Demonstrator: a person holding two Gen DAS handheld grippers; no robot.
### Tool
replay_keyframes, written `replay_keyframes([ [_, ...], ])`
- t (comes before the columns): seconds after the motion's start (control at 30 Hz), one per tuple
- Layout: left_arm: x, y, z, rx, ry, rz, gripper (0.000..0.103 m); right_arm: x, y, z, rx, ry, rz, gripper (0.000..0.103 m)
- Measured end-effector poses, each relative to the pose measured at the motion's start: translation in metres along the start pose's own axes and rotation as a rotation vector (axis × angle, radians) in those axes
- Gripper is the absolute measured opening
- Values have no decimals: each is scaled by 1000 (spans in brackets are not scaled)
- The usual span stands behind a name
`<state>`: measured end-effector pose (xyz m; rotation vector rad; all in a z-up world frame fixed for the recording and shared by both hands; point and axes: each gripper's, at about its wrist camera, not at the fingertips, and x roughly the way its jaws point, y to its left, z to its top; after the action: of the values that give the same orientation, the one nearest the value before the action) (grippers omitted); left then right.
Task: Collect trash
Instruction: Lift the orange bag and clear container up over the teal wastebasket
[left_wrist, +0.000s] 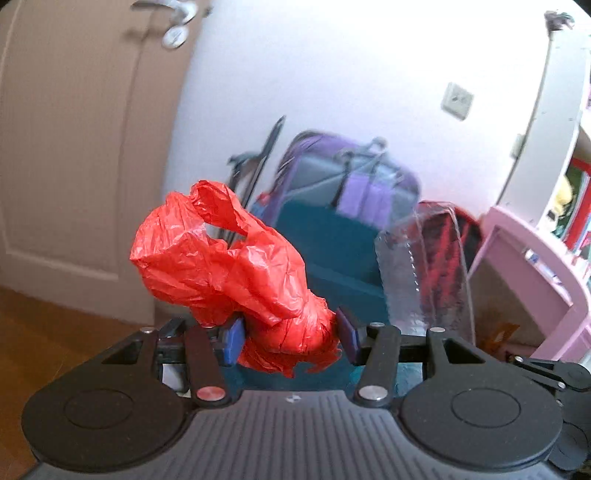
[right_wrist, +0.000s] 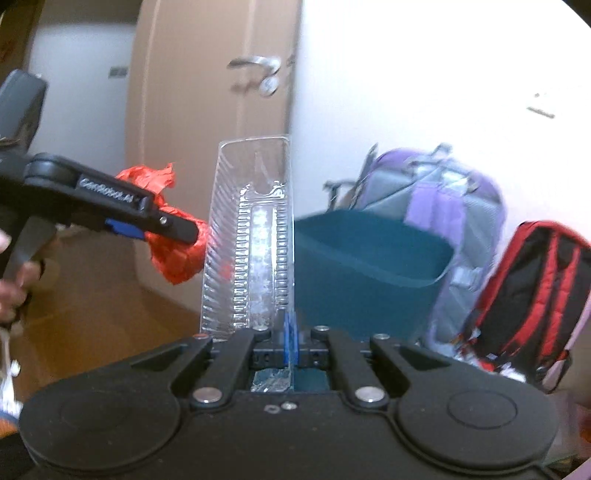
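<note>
My left gripper (left_wrist: 290, 341) is shut on a crumpled red plastic bag (left_wrist: 221, 258) and holds it in the air; the bag also shows in the right wrist view (right_wrist: 173, 251), left of the tray. My right gripper (right_wrist: 290, 341) is shut on the edge of a clear ribbed plastic tray (right_wrist: 251, 236), held upright; the tray also shows in the left wrist view (left_wrist: 424, 266). A dark teal bin (right_wrist: 369, 266) stands open just beyond both grippers, also in the left wrist view (left_wrist: 332, 240).
A purple and grey suitcase (right_wrist: 443, 192) leans on the white wall behind the bin. A red and black backpack (right_wrist: 532, 295) stands to its right. A beige door (left_wrist: 74, 147) is at left, pink furniture (left_wrist: 528, 280) at right. The floor is wood.
</note>
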<state>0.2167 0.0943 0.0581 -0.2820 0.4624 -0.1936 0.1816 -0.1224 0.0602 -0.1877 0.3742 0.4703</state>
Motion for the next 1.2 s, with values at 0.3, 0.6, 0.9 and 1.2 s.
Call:
replay_keyframes([
  [0.3,15,-74,59,93,-61,-23,51,17,-69,49,83,-58,-109,3],
  [0.6,78,-106,80,183,-9,3,51,56,-111,69,133,-22,-164,3],
  [0.9,152,-109,70,270,145,34,51,118,-135,65,154,102,-151,3],
  [1.2,206,-93,62,286,287,44,51,163,-132,47,126,203,-122,4],
])
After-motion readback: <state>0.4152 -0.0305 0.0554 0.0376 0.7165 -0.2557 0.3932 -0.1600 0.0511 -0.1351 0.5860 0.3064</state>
